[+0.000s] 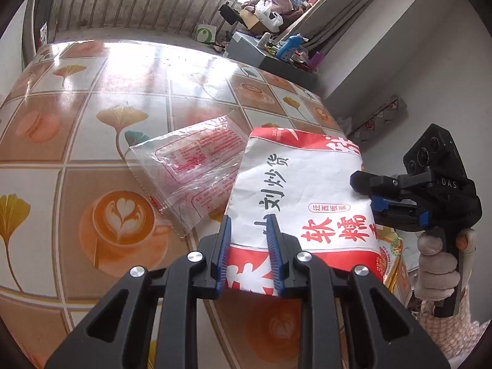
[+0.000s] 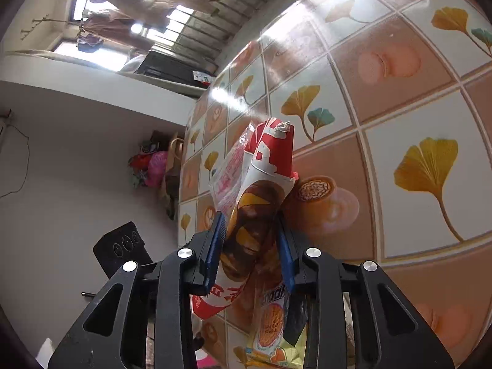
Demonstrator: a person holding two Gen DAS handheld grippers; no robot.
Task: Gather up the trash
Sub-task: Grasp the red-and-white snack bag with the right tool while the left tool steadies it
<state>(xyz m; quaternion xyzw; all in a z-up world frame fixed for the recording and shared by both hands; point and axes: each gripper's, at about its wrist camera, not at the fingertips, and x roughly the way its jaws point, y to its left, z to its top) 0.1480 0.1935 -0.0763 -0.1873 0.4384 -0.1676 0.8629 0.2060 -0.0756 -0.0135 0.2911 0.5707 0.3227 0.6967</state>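
A red and white paper snack bag (image 1: 307, 190) with black Chinese print is held above the table (image 1: 92, 123). My left gripper (image 1: 249, 255) is shut on its near edge. A clear plastic wrapper (image 1: 190, 166) with red print lies on the table just left of the bag. My right gripper (image 1: 369, 193) reaches in from the right and touches the bag's right edge. In the right wrist view my right gripper (image 2: 252, 249) is shut on the same bag (image 2: 261, 190), seen edge-on, with a yellow snack wrapper (image 2: 273, 326) below it.
The table has a glossy cloth with coffee cups and ginkgo leaves. Its right edge (image 1: 332, 113) drops off beside the bag. Beyond the far edge stand a grey box (image 1: 252, 52) with clutter and a window grille. Bags (image 2: 156, 166) lie on the floor by the wall.
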